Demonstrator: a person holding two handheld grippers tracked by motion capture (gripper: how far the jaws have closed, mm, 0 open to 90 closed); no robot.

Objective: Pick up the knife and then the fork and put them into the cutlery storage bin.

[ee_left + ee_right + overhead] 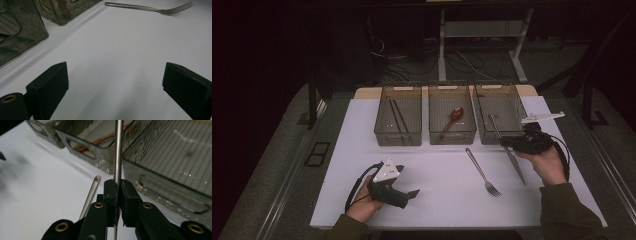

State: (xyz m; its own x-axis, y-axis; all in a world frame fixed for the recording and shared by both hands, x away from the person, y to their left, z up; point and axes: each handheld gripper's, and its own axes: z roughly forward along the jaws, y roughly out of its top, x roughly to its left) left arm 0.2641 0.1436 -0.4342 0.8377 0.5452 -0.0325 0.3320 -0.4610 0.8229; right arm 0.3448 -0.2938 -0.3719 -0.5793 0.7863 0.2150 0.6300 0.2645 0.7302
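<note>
Gripping knife (510,152), right gripper (119,187), fork (482,172) beside, bin (507,131) ahead

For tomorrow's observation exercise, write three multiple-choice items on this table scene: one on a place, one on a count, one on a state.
1. Where does the fork lie?
A. on the white table top
B. in the left bin
C. in the right gripper

2. How many clear bins stand in the row?
A. two
B. three
C. four

3. How is the right gripper?
A. open over the fork
B. lying on the table
C. shut on the knife

Key: 1 A, the fork rests on the table in front of the bins; 2 B, three stand side by side; 3 C, its jaws pinch the knife.
</note>
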